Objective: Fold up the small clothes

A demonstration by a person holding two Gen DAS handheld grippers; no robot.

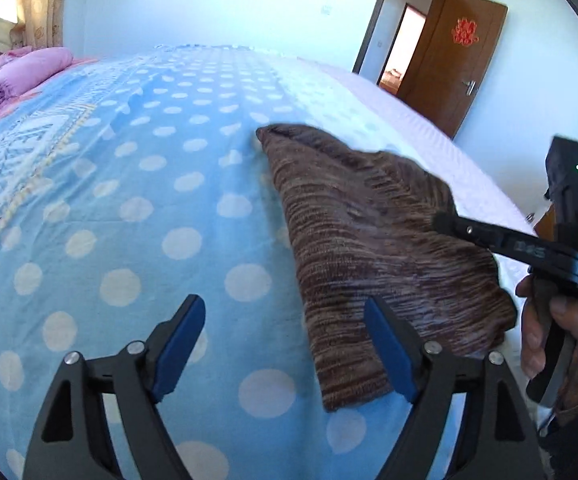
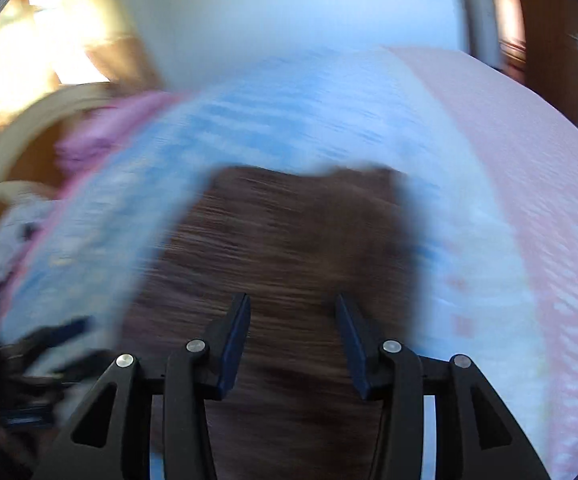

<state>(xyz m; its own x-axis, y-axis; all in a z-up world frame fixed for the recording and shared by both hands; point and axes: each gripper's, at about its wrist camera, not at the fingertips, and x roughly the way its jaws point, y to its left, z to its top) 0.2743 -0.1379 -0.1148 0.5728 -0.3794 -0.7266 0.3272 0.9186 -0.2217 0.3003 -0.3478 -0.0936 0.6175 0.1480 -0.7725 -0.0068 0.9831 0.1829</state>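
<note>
Brown knit garment (image 1: 373,240) flat on dotted bedspread (image 1: 129,208). Soft, light, floppy, probably stretchy; best pinched at corners or hem. Left gripper (image 1: 285,348) spread wide, empty. Right gripper (image 2: 293,344) part-open above knit, gripping nothing.

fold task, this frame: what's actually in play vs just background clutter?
In play:
- brown knit garment, lying on the bed
- left gripper, jaws open, nothing between them
- right gripper, jaws open, over the garment

Background:
- polka-dot blue bedcover
- folded pink quilt
- wooden door
- curtain
</note>
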